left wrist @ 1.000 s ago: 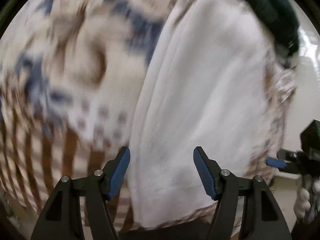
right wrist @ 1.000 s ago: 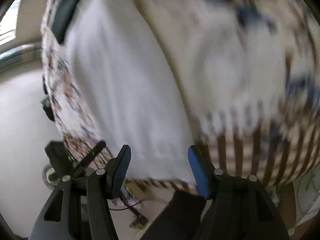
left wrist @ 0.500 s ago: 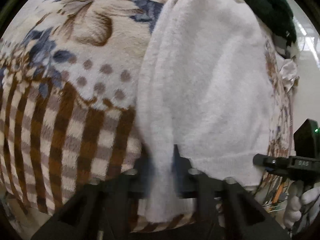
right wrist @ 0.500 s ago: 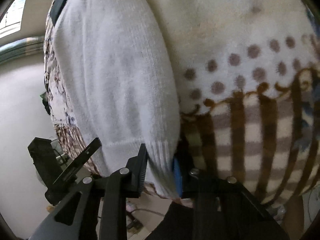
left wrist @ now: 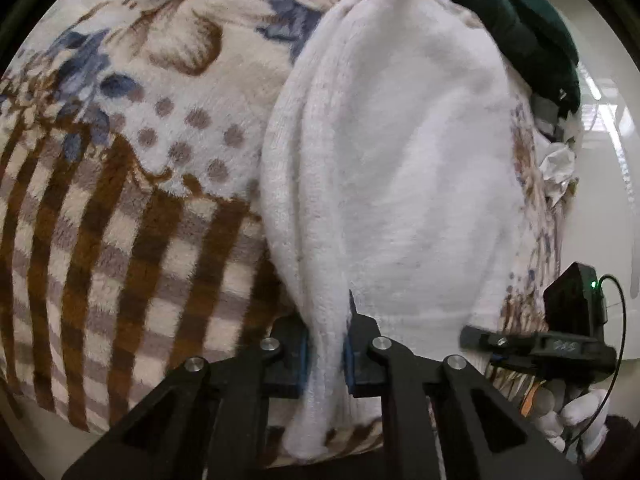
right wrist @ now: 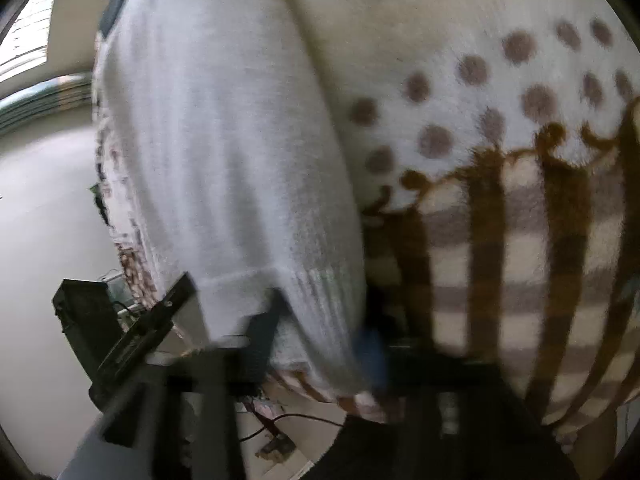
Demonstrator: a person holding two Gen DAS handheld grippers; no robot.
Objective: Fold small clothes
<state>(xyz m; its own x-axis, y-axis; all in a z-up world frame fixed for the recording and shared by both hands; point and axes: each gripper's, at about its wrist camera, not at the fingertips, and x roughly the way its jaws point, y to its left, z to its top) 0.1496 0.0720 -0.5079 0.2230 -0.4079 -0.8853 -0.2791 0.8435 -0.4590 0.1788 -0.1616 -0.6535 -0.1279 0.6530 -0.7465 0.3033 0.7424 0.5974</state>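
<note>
A white fuzzy knit garment [left wrist: 400,168] lies lengthwise on a patterned fleece blanket [left wrist: 120,208]. My left gripper [left wrist: 325,350] is shut on the garment's near left edge, with the cloth pinched between its blue pads. In the right wrist view the same white garment [right wrist: 224,152] fills the left half. My right gripper [right wrist: 320,344] is shut on its ribbed hem at the near corner. That view is blurred by motion. The right gripper [left wrist: 536,346] also shows at the lower right of the left wrist view.
A dark green garment [left wrist: 516,16] lies at the far end of the white one. The blanket [right wrist: 500,208] has brown stripes, dots and blue flowers. Pale floor [right wrist: 44,216] lies beyond the blanket's left edge. The left gripper [right wrist: 132,332] shows at lower left.
Both grippers were open over the garment's near end a second ago. They have come down and shut on its near edge and hem. The right wrist view is moving now.
</note>
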